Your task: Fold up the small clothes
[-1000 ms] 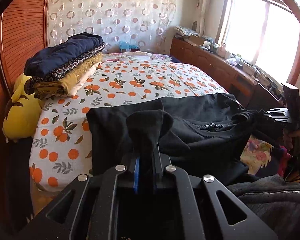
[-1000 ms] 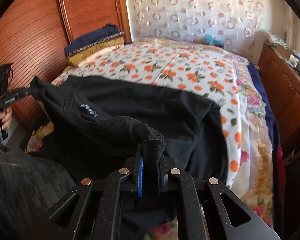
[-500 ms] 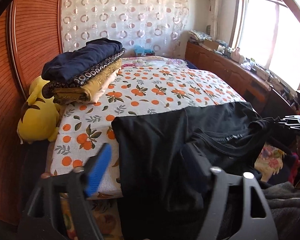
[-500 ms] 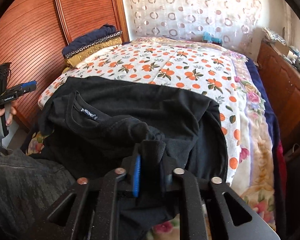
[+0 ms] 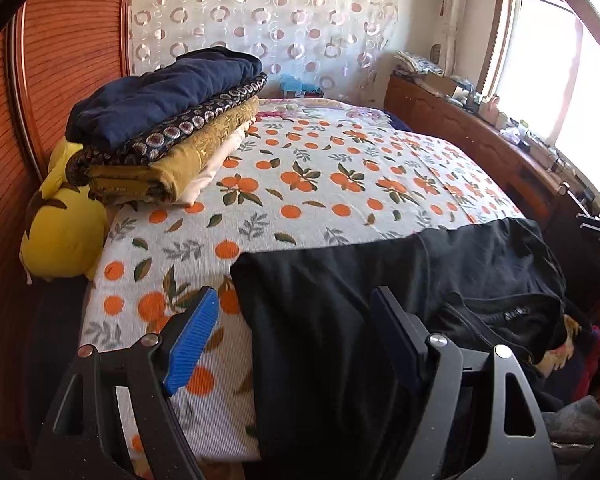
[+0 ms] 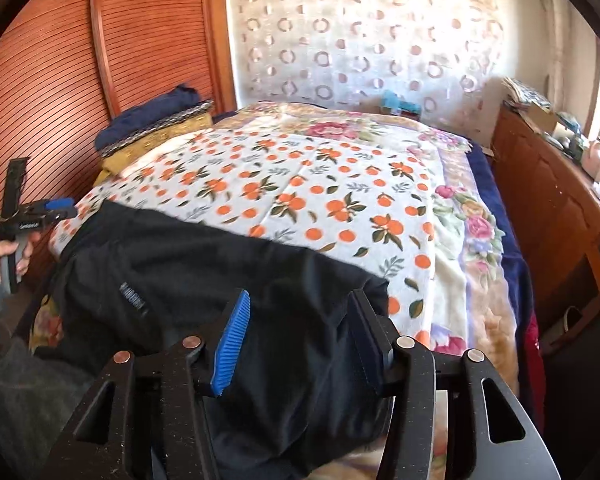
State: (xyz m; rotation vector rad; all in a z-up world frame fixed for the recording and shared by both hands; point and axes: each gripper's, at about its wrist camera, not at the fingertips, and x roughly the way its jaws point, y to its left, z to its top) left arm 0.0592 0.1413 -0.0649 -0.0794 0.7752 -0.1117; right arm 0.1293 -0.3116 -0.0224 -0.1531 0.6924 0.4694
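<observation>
Orange-print bedspread (image 5: 300, 184): black shirt (image 5: 340, 320) lying crosswise along the near edge, beneath left gripper (image 5: 296, 336), released; right gripper (image 6: 300, 332) opening, shirt loose between.

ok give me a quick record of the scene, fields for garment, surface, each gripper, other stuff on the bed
garment: black shirt, spread at the near edge of the bed, collar label showing
surface: orange-print bedspread
left gripper: open, nothing clamped
right gripper: jaws opening, shirt cloth lies between them, not pinched
other: stack of folded clothes at the far left corner; yellow plush toy beside it
</observation>
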